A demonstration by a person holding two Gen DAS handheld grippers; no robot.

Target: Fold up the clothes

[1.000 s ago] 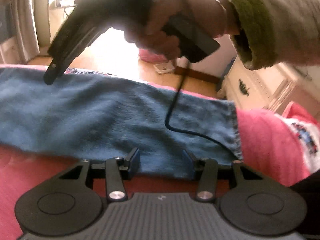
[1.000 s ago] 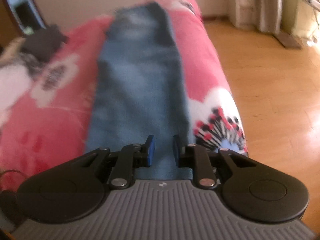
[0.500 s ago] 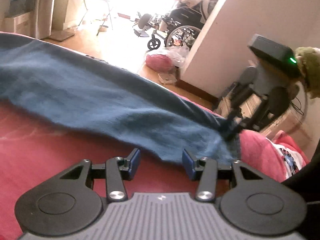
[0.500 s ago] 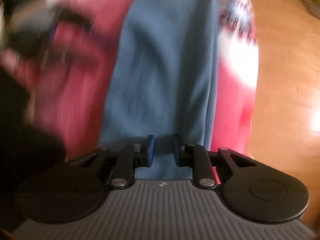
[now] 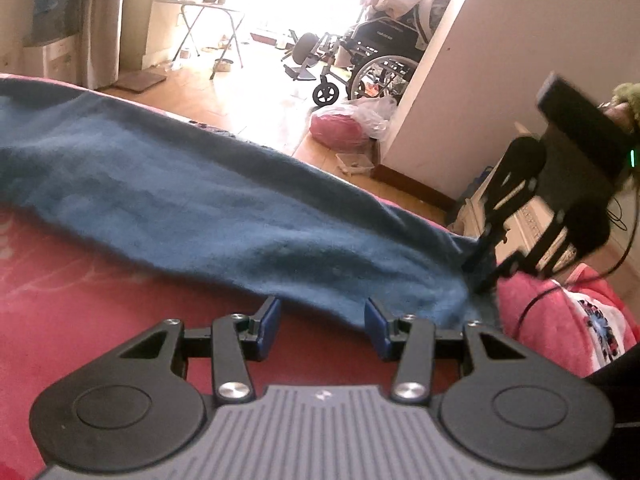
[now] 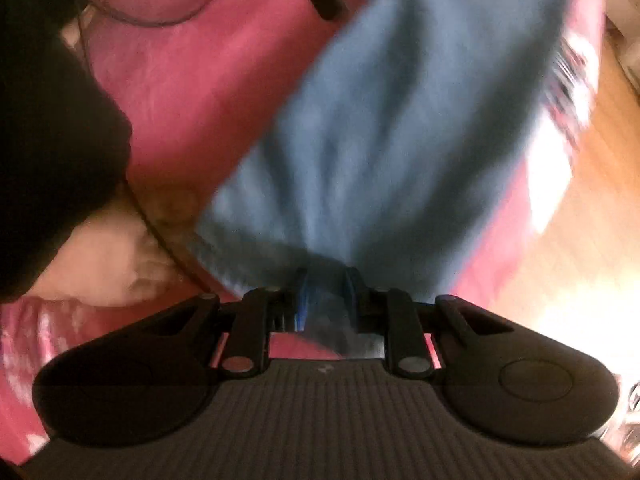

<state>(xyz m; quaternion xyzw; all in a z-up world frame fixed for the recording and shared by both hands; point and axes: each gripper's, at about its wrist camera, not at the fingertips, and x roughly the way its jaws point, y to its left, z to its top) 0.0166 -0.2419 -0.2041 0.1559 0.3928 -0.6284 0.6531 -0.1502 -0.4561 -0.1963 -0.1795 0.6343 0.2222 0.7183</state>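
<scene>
Home bedroom, lived-in: bed under a pink patterned blanket (image 5: 560, 320), wood plank floor (image 5: 248, 92), curtain (image 5: 106, 20) at far left, cream carved dresser (image 5: 520, 220) against a plain wall (image 5: 500, 80). Opens onto a bright adjoining room holding a wheelchair (image 5: 376, 60) piled with bedding, a folding table (image 5: 208, 12), a plastic bag (image 5: 352, 120) of pink fabric dropped on the floor by the wall corner.
</scene>
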